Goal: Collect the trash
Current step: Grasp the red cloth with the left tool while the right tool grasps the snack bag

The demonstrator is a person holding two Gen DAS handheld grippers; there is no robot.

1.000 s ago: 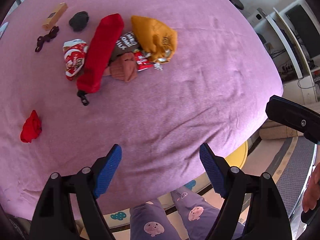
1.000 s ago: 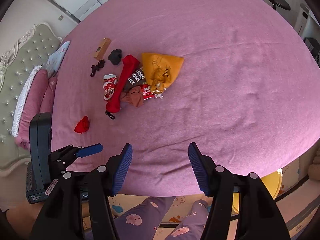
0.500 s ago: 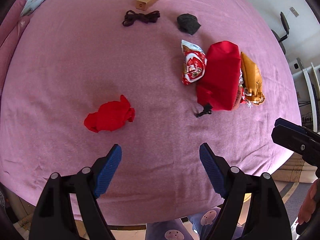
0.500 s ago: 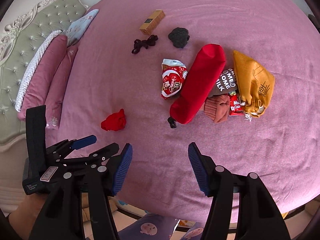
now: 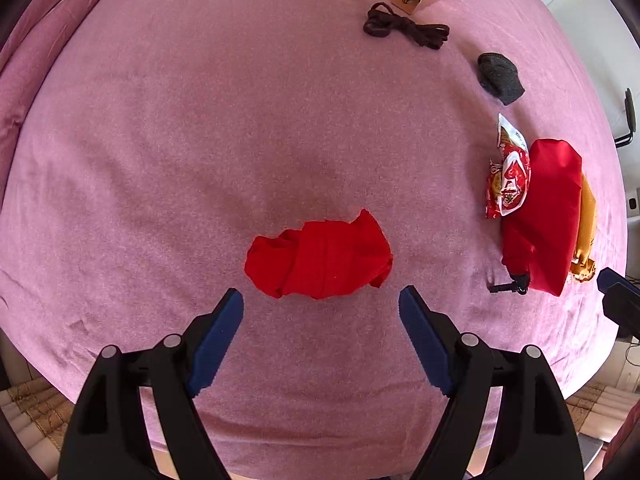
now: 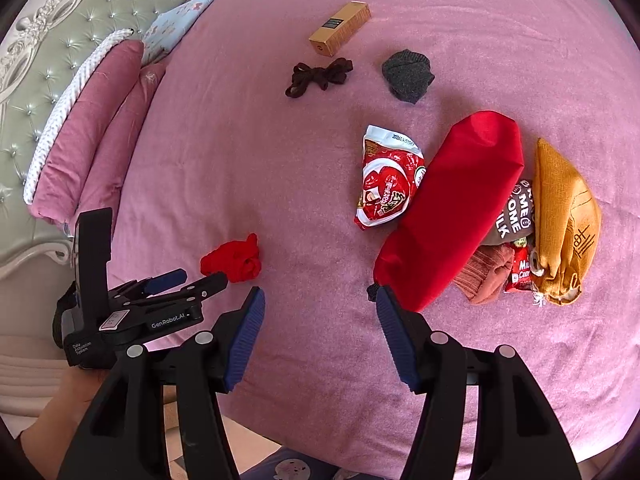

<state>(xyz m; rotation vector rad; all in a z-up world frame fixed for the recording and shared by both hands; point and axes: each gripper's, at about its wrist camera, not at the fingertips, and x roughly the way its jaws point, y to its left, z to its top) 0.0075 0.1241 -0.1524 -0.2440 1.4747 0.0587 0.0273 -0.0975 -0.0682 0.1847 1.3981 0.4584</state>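
A crumpled red cloth (image 5: 320, 262) lies on the pink bed cover just ahead of my open, empty left gripper (image 5: 320, 320); it also shows in the right wrist view (image 6: 234, 261). A red and white snack wrapper (image 6: 386, 182) lies beside a long red pouch (image 6: 452, 212). A brown wrapper (image 6: 516, 210) and a small red candy wrapper (image 6: 520, 270) lie between the pouch and an orange bag (image 6: 564, 216). My right gripper (image 6: 320, 320) is open and empty, short of the pouch's near end. The left gripper (image 6: 188, 280) shows at left in the right wrist view.
A gold box (image 6: 340, 28), a dark knotted lace (image 6: 318, 76) and a grey sock (image 6: 408, 74) lie farther back. A rust-coloured cloth (image 6: 488, 276) sits under the pouch. Pink pillows (image 6: 92, 132) and a padded headboard (image 6: 44, 52) stand at the left.
Both grippers have swung left and moved in over the bed. The red cloth now sits just ahead of the left gripper's fingers. Both stay open.
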